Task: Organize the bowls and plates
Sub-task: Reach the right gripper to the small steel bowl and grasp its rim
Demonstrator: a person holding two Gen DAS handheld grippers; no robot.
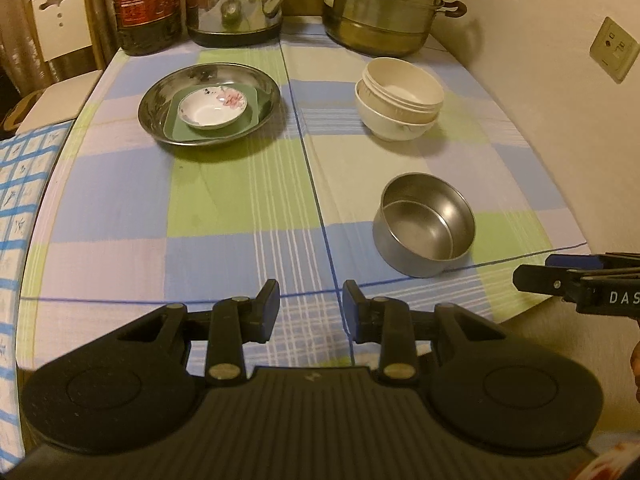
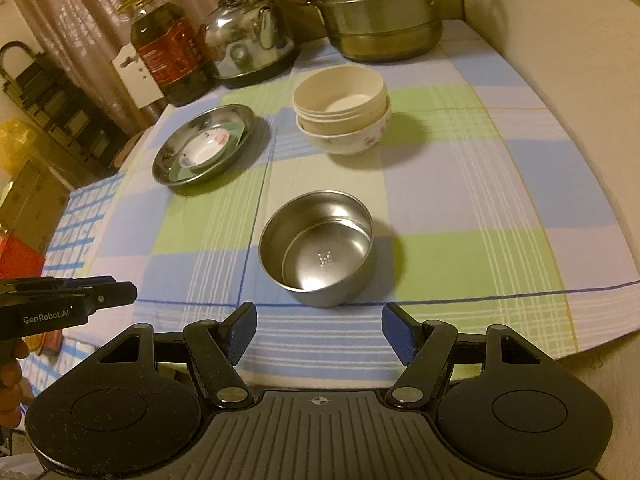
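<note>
A steel bowl (image 1: 424,226) (image 2: 318,248) stands alone near the table's front right. A stack of white bowls (image 1: 400,98) (image 2: 342,110) sits behind it. At the left a steel plate (image 1: 160,120) (image 2: 168,168) holds a green square plate (image 1: 176,130) (image 2: 236,134) and a small flowered dish (image 1: 212,110) (image 2: 204,148). My left gripper (image 1: 311,312) is open and empty over the front edge. My right gripper (image 2: 319,334) is open and empty, just short of the steel bowl.
A kettle (image 1: 236,0) (image 2: 256,40), a dark jar (image 1: 144,4) (image 2: 172,60) and a stacked steamer pot (image 1: 384,4) (image 2: 380,12) line the table's back edge. A wall with sockets (image 1: 614,50) runs along the right. A chair (image 1: 60,20) stands at the back left.
</note>
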